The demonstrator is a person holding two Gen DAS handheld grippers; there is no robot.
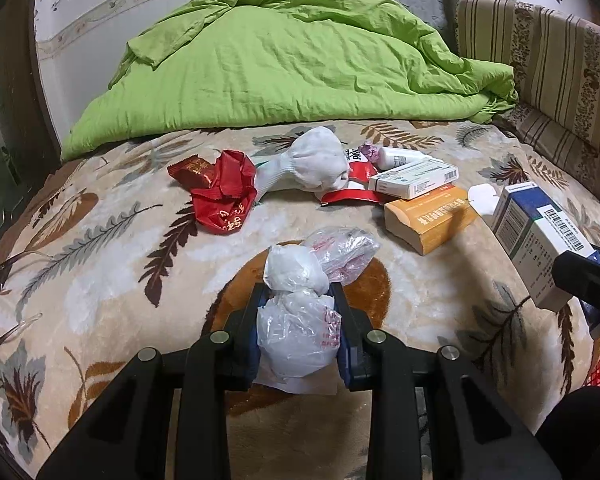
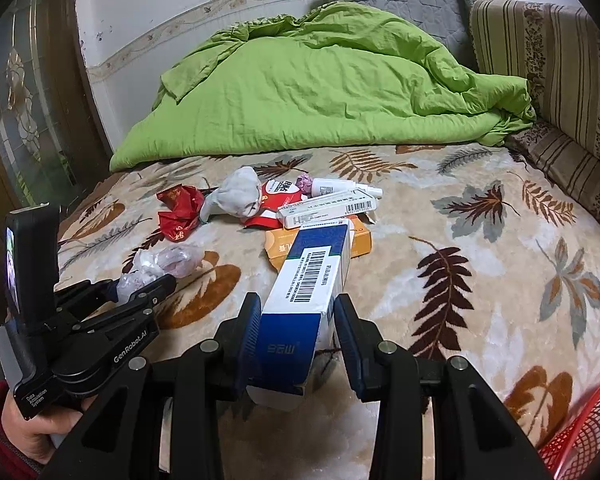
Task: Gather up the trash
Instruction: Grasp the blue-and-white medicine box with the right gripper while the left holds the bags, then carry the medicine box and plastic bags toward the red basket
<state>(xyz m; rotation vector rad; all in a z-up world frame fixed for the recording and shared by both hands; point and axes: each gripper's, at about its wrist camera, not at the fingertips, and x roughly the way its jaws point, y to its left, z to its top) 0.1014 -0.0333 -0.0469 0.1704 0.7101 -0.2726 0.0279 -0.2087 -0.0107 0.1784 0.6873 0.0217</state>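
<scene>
My left gripper (image 1: 298, 300) is shut on a crumpled clear plastic bag (image 1: 300, 320), held just above the leaf-patterned blanket (image 1: 100, 264); it also shows in the right wrist view (image 2: 140, 284). My right gripper (image 2: 296, 308) is shut on a blue-and-white medicine box (image 2: 312, 276), also seen in the left wrist view (image 1: 540, 236). Further back lie red wrappers (image 1: 224, 188), a white sock (image 1: 312, 164), a white box (image 1: 416, 178), an orange box (image 1: 428, 216) and a small white bottle (image 1: 400, 156).
A rumpled green quilt (image 1: 284, 60) covers the far half of the bed. A striped cushion (image 1: 540, 64) runs along the right. A red mesh basket (image 2: 584, 432) sits at the bed's near right edge. A door (image 2: 32, 100) stands at the left.
</scene>
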